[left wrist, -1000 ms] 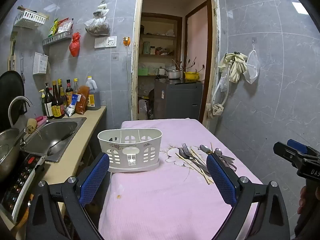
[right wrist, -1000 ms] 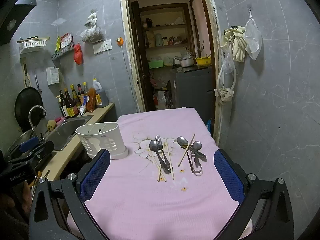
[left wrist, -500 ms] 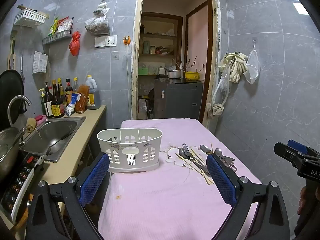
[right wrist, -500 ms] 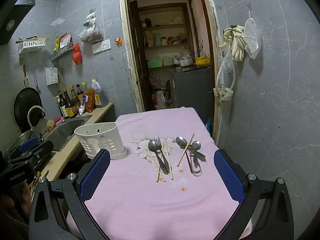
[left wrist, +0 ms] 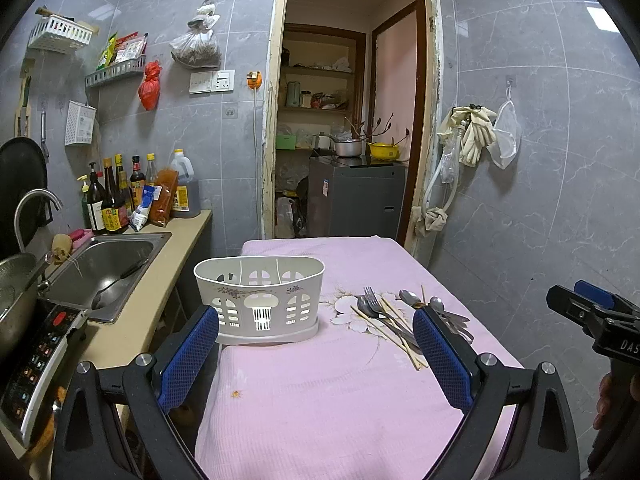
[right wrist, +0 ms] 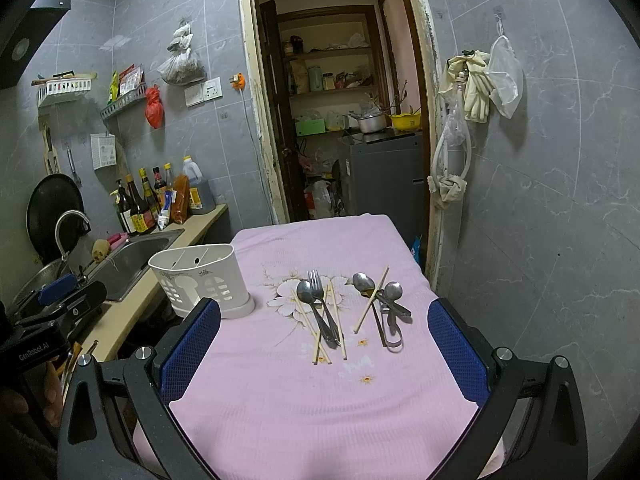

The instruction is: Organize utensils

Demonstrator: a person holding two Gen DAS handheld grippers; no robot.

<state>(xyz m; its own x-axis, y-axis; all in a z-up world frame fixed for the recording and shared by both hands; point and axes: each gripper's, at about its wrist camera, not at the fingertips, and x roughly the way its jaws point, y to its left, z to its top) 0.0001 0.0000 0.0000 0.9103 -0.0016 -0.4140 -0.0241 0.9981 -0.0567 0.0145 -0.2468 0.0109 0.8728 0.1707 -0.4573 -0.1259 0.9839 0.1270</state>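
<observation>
A white plastic utensil caddy point(left wrist: 259, 300) stands on the left of the pink-clothed table point(left wrist: 328, 392); it also shows in the right wrist view point(right wrist: 202, 280). Loose utensils lie to its right: a fork and spoon point(right wrist: 318, 306) with wooden chopsticks point(right wrist: 336, 320), and further right two spoons point(right wrist: 380, 292) with another chopstick. They also show in the left wrist view point(left wrist: 384, 316). My left gripper point(left wrist: 316, 360) is open and empty above the near table, facing the caddy. My right gripper point(right wrist: 324, 356) is open and empty, facing the utensils.
A counter with a steel sink point(left wrist: 100, 268), a tap, sauce bottles point(left wrist: 120, 196) and an induction cooker point(left wrist: 36, 364) runs along the left. A doorway point(left wrist: 344, 120) opens behind the table. A tiled wall with hanging gloves point(left wrist: 472, 136) is on the right.
Both grippers have shifted only slightly; the right one has moved a little closer to the utensils. Nothing has been grasped.
</observation>
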